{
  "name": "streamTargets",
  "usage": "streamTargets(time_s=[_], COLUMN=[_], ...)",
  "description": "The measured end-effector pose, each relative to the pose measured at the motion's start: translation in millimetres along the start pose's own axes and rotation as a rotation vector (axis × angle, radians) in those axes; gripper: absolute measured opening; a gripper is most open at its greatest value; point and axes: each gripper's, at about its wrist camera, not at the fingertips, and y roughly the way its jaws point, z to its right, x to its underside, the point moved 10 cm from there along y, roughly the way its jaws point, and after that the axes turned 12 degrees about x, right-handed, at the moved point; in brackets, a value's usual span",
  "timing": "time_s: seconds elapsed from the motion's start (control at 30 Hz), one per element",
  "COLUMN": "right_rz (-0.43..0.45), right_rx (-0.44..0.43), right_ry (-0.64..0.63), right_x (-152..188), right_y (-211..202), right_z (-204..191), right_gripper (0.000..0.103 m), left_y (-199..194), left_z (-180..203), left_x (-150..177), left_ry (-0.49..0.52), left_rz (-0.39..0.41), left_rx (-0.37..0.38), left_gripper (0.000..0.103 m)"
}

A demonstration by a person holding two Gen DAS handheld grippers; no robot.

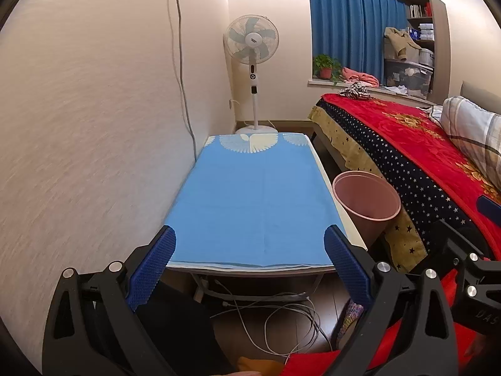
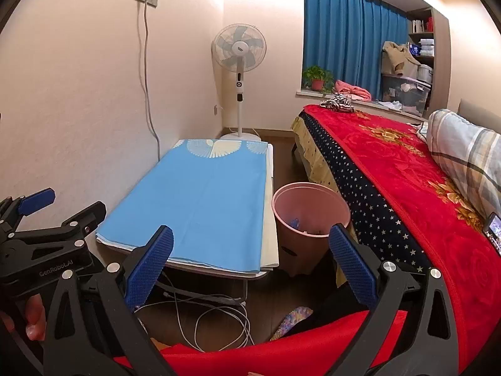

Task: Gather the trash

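I held both grippers low at the near end of a narrow table (image 1: 316,152) covered by a blue cloth (image 1: 250,200). The left gripper (image 1: 250,269) had its two blue-padded fingers spread wide with nothing between them, and the right gripper (image 2: 250,266) stood equally wide apart and bare. Both pointed along the table toward a standing fan (image 1: 252,44) in the far corner. The cloth lay flat, and I could see no scrap on it. A pink bin (image 2: 310,216) stood on the floor just beside the table's right edge, between the table and a bed under a red blanket (image 2: 407,169), probably placed there so either arm could reach it. From the right wrist view, small bits, one of them blue, lay at the bin's bottom (image 2: 296,222); I could not tell what they were. That was the only trash I could find, so I judged the collecting mostly finished. White cables (image 2: 219,322) coiled on the floor under the table, something to keep clear of.
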Motion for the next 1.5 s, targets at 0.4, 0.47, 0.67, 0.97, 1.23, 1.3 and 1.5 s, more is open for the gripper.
streamTargets(time_s=[0.4, 0.47, 0.67, 0.97, 1.23, 1.3, 1.5], right_rz=[-0.001, -0.001, 0.002, 0.004, 0.007, 0.008, 0.009], right_rx=[0.002, 0.000, 0.002, 0.003, 0.006, 0.006, 0.006], right_ry=[0.000, 0.000, -0.004, -0.004, -0.007, -0.007, -0.008], right_x=[0.0, -0.2, 1.1, 1.2, 0.5, 0.4, 0.5], right_y=[-0.3, -0.4, -0.7, -1.3, -4.2, -4.3, -4.6], right_z=[-1.4, -1.2, -1.3, -0.7, -3.8, -3.6, -4.4], right_gripper=[0.098, 0.098, 0.098, 0.098, 0.098, 0.098, 0.098], left_y=[0.4, 0.6, -0.1, 0.0, -0.8, -0.9, -0.9], left_z=[-0.9, -0.8, -3.7, -3.9, -4.6, -4.3, -4.4], left_x=[0.4, 0.4, -0.3, -1.1, -0.4, 0.0, 0.0], left_ry=[0.002, 0.003, -0.002, -0.003, -0.006, -0.005, -0.006], left_rz=[0.002, 0.002, 0.005, 0.013, 0.016, 0.016, 0.016], left_rx=[0.000, 0.001, -0.001, -0.001, -0.001, -0.001, -0.002], left_gripper=[0.093, 0.093, 0.093, 0.093, 0.093, 0.093, 0.093])
